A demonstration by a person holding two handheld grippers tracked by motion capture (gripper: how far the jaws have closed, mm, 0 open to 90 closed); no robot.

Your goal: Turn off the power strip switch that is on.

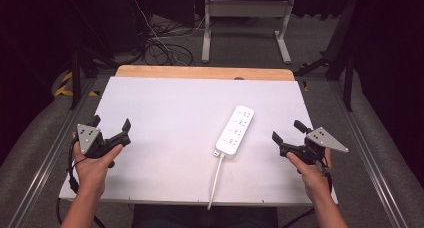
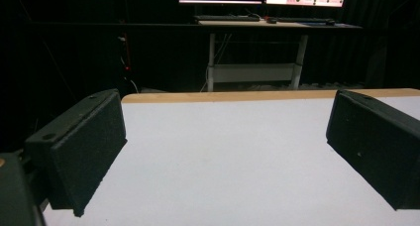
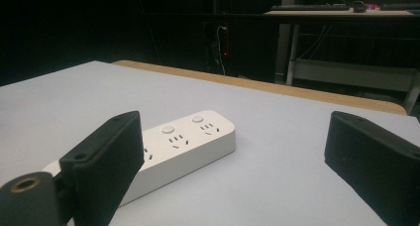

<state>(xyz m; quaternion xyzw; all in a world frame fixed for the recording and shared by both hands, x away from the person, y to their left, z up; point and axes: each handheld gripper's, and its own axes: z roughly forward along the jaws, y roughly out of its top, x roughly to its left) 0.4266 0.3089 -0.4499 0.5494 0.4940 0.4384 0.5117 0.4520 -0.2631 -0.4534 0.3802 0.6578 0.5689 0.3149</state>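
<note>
Resting at the near corners of the white table (image 1: 165,103), 2 grippers are held in the person's hands: the left gripper (image 1: 110,124) and the right gripper (image 1: 289,131) both gape wide with nothing between the jaws. Farther in, a power strip (image 1: 234,130) lies flat right of centre, its cord (image 1: 215,180) running back off the near edge. Its far end faces a wooden edge (image 1: 205,72). Should the right gripper reach for the strip, the trailing cord could likely snag or drag, twisting the strip
</note>
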